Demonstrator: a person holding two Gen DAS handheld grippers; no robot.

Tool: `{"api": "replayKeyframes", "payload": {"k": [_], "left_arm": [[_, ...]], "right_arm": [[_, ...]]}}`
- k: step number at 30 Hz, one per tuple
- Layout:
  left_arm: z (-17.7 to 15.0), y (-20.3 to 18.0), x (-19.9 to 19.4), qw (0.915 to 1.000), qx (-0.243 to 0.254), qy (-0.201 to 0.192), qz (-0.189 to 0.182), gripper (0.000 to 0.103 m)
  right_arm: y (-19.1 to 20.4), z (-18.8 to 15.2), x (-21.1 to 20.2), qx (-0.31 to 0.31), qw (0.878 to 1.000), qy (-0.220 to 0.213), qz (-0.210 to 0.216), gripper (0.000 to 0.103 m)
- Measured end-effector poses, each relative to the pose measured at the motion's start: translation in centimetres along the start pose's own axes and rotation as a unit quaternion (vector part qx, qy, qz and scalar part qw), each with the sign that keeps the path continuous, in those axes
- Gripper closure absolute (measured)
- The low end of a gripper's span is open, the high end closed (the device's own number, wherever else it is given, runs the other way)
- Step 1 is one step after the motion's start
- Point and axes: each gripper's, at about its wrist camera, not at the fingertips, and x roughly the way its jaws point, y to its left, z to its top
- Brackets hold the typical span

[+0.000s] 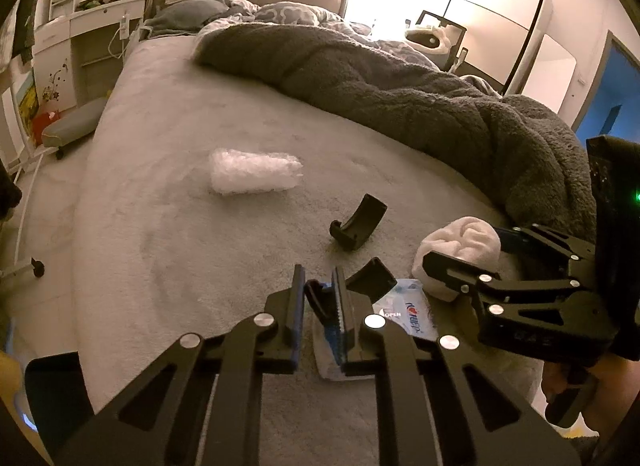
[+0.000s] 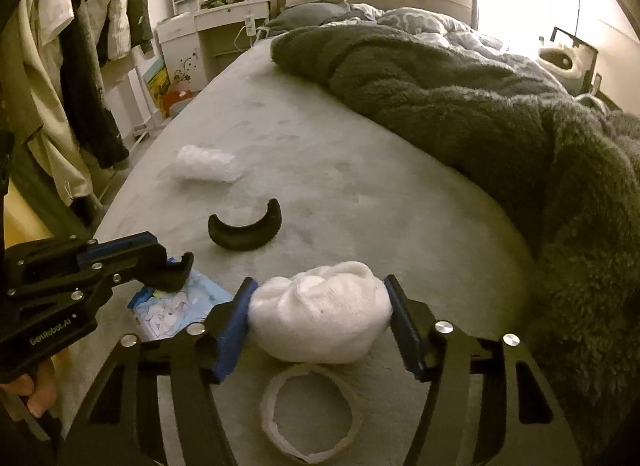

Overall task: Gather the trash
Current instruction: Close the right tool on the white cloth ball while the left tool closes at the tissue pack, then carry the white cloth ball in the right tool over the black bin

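On the grey bed (image 1: 168, 225) lie a bubble-wrap roll (image 1: 254, 170) (image 2: 206, 163), a curved black plastic piece (image 1: 357, 227) (image 2: 246, 227), a blue-white wipes packet (image 1: 404, 316) (image 2: 176, 306) and a white balled cloth (image 1: 460, 250) (image 2: 320, 314). My left gripper (image 1: 318, 286) (image 2: 160, 266) has its jaws narrowly apart around a second curved black piece (image 1: 370, 280) (image 2: 176, 270) above the packet. My right gripper (image 2: 320, 312) (image 1: 436, 266) has its pads touching both sides of the white cloth.
A cardboard tape ring (image 2: 310, 412) lies just below the cloth. A dark fluffy blanket (image 1: 400, 93) (image 2: 480, 105) covers the bed's right side. A white desk (image 1: 88, 29) and hanging clothes (image 2: 92, 45) stand left of the bed.
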Motion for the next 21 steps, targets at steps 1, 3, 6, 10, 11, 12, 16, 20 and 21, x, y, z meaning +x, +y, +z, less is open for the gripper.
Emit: {"api": "replayKeyframes", "payload": {"k": [1,3,6,10,11,12,16,20,21], "left_arm": [[0.0,0.0,-0.1,1.0000,0.001,-0.001,-0.001,0.089],[0.0,0.0,-0.3,1.0000,0.004,-0.007,-0.001,0.090],[0.1,0.1,-1.1,0.9998,0.002,-0.020,-0.006,0.090],[0.2,0.1,-1.7,0.9995,0.006,-0.032,-0.008,0.090],[0.3,0.2,-2.0,0.9993,0.006,-0.034,-0.009,0.090],[0.3,0.2,-2.1,0.9992,0.006,-0.038,-0.011,0.090],[0.5,0.4,-3.1,0.9985,0.011,-0.053,-0.005,0.090],[0.4,1.2,-3.7,0.9984,0.012,-0.055,0.004,0.090],[0.4,1.4,-3.9,0.9983,0.013,-0.056,0.008,0.090]], "right_arm": [[0.1,0.1,-0.1,-0.002,1.000,-0.001,0.000,0.045],[0.1,0.3,-0.2,0.001,1.000,-0.004,-0.003,0.046],[0.0,0.5,-0.5,0.008,1.000,-0.009,-0.006,0.046],[-0.2,0.9,-1.1,0.020,0.999,-0.023,-0.010,0.046],[-0.2,1.0,-1.4,0.024,0.999,-0.028,-0.010,0.046],[-0.2,1.1,-1.5,0.027,0.999,-0.031,-0.010,0.046],[0.2,1.7,-2.4,0.033,0.998,-0.046,-0.009,0.046],[0.8,2.2,-2.8,0.036,0.998,-0.054,-0.002,0.046],[1.1,2.4,-2.8,0.035,0.998,-0.055,0.000,0.046]]}}
